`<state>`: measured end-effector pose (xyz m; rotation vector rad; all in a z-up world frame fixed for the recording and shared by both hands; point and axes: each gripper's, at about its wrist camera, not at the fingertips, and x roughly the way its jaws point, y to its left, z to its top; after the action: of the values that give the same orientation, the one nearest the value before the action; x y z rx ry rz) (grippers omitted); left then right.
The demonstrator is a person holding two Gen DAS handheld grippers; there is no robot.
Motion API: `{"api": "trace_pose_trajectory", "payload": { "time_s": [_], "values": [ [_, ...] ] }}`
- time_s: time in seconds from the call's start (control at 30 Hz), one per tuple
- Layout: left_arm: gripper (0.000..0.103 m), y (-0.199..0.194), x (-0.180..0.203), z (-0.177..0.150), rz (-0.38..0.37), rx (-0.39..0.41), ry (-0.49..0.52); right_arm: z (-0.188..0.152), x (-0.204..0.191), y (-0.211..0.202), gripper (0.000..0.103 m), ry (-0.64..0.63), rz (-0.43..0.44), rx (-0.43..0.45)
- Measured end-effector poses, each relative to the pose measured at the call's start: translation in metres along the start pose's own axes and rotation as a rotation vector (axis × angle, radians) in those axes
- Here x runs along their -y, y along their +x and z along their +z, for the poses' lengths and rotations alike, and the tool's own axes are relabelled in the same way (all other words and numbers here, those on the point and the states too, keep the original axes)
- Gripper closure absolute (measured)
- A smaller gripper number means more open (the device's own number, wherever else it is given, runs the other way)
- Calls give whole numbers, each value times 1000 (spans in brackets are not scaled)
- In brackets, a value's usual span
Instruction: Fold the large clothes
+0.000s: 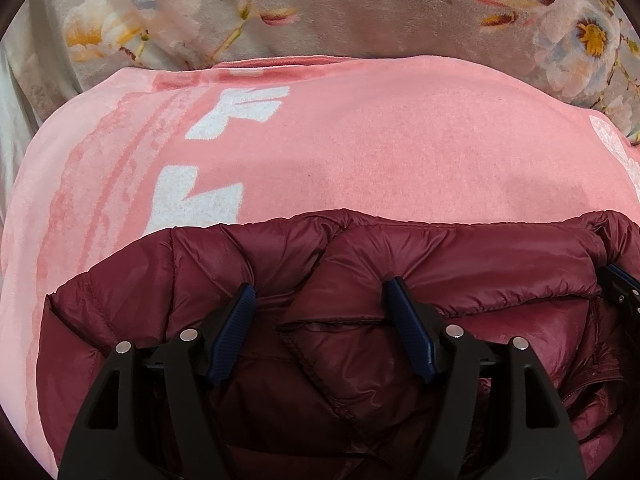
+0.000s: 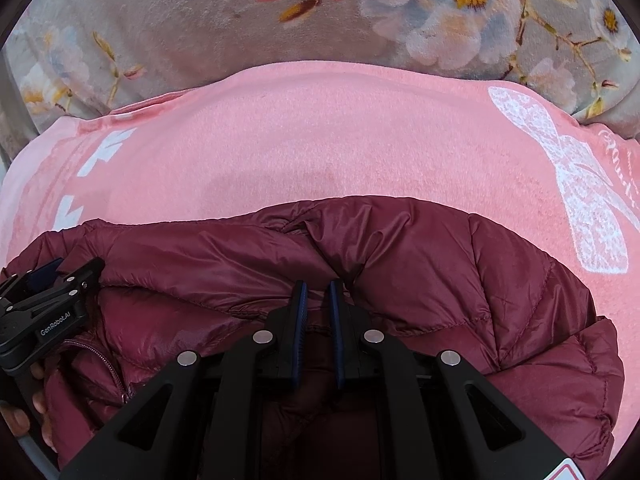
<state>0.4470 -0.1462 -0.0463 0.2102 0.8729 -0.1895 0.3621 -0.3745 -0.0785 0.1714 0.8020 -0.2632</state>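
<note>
A maroon quilted puffer jacket (image 1: pixel 460 264) lies on a pink blanket (image 1: pixel 380 152), its folded upper edge running across both views. My left gripper (image 1: pixel 320 286) stands open over the jacket's left part, its blue pads (image 1: pixel 240 320) wide apart and not pressing the fabric under them. My right gripper (image 2: pixel 316 286) is shut on a pinch of the jacket (image 2: pixel 440 264) at its folded edge, and creases run toward its tips. The left gripper (image 2: pixel 52 280) also shows at the left of the right wrist view, and the right gripper (image 1: pixel 620 284) at the far right of the left wrist view.
The pink blanket (image 2: pixel 320 140) carries white prints, a bow (image 2: pixel 576 184) at the right and letters (image 1: pixel 236 112) at the left. It lies on a grey floral bed cover (image 2: pixel 200 20). A person's fingers (image 2: pixel 36 400) hold the left gripper's handle. The jacket's zipper (image 2: pixel 112 364) is at lower left.
</note>
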Motion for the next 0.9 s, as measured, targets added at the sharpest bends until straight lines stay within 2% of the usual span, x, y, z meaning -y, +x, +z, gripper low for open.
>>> {"api": "trace_pose_trajectory", "payload": {
  "time_s": [0.37,0.47,0.5,0.57,0.6,0.7,0.73,0.8,0.83,0.9],
  "values": [
    [33,0,0,1,13,-5,6,1,-3,1,94,-16,-22,0],
    [31,-2,-5,2,-19,-17,-12,1,4,-7,93,11,-8,-2],
    [30,-4,-9,1,-39,-29,-17,-2,10,-19,93,48,0,-15],
    [29,-22,-19,-8,-85,-51,-23,-10,20,-52,74,116,47,-12],
    [28,-41,-27,-17,-109,-46,-19,-17,28,-76,70,133,67,-3],
    [11,-86,-43,-42,-118,-22,-14,-48,48,-142,56,110,66,36],
    [10,-110,-56,-58,-145,-10,-27,-59,55,-159,51,102,57,40],
    [9,-140,-74,-84,-191,-26,-40,-87,73,-190,50,107,46,31],
    [8,-150,-81,-95,-208,-37,-45,-112,88,-210,49,125,47,11],
    [8,-172,-102,-125,-224,-65,-60,-141,105,-232,49,153,47,-23]
  ]
}}
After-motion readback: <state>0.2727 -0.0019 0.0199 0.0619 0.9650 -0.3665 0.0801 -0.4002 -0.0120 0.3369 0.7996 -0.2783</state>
